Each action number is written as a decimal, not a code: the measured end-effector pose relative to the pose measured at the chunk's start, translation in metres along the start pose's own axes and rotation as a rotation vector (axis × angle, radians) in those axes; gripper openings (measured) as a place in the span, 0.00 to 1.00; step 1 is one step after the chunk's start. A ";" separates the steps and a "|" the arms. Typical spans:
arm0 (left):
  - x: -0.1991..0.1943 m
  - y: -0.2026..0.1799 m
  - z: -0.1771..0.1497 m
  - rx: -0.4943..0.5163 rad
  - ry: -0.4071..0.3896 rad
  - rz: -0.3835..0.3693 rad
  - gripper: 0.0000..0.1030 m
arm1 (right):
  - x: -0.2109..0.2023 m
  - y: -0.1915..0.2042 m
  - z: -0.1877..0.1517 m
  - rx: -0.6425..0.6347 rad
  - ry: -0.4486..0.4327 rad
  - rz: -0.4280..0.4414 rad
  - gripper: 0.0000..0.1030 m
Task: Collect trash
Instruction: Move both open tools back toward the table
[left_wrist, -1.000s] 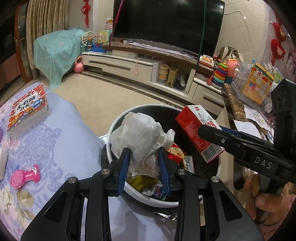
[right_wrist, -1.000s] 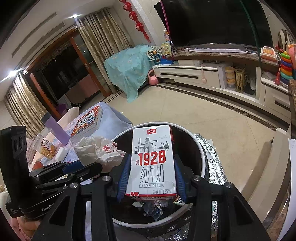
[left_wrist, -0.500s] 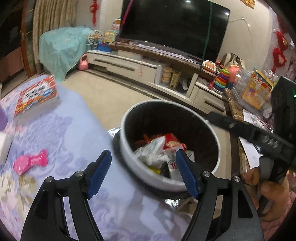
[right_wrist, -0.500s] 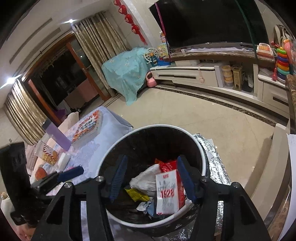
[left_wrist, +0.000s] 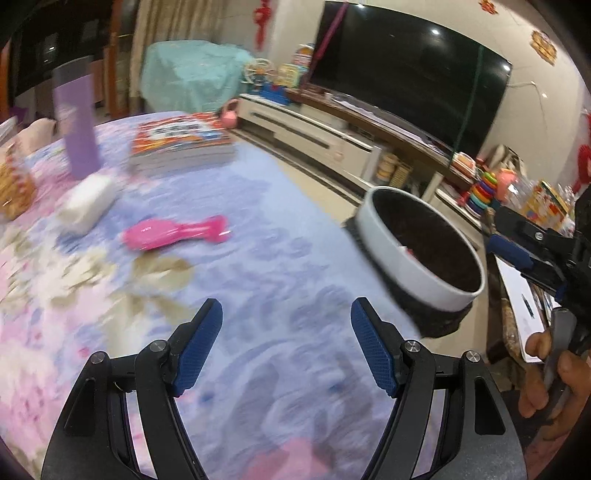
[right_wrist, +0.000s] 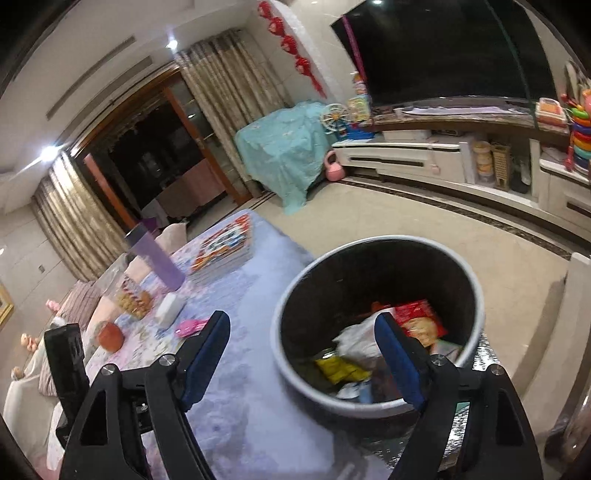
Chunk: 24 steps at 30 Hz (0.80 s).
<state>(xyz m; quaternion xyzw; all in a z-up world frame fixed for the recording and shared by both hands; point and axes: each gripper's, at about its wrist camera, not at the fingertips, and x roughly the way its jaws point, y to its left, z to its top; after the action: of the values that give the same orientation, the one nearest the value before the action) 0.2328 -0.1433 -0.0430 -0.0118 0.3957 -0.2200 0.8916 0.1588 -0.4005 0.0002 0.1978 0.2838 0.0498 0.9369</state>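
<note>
Both grippers empty, bin already loaded.

Left gripper (left_wrist: 286, 345) was spread wide with nothing in it over the cloth (left_wrist: 280, 258); right gripper (right_wrist: 303, 354) was wide and empty too, low in frame at the bin (right_wrist: 376, 325), trash (right_wrist: 369, 350) inside. The left view was pretty smeared, so aim looked iffy: it could've grabbed the pink toy (left_wrist: 173, 234) mid-left, or the right one could've knocked the bin.

Motion blur smears the tablecloth (left_wrist: 258, 258) and the book (left_wrist: 181, 144) at 11 o'clock in the left view; its cover cannot be read. The bin (left_wrist: 417, 266) rim hides nearly all its contents there. The right gripper (left_wrist: 517, 254) is cut off at 3 o'clock
</note>
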 end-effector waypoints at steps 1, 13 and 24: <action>-0.004 0.009 -0.004 -0.010 -0.002 0.014 0.72 | 0.000 0.006 -0.003 -0.008 0.002 0.007 0.83; -0.041 0.101 -0.035 -0.129 -0.013 0.150 0.72 | 0.052 0.092 -0.043 -0.159 0.133 0.128 0.86; -0.051 0.149 -0.047 -0.176 0.006 0.230 0.73 | 0.105 0.132 -0.065 -0.258 0.235 0.158 0.88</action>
<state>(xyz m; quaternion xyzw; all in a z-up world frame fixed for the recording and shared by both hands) 0.2264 0.0187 -0.0687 -0.0438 0.4148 -0.0809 0.9052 0.2129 -0.2356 -0.0501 0.0905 0.3661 0.1818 0.9081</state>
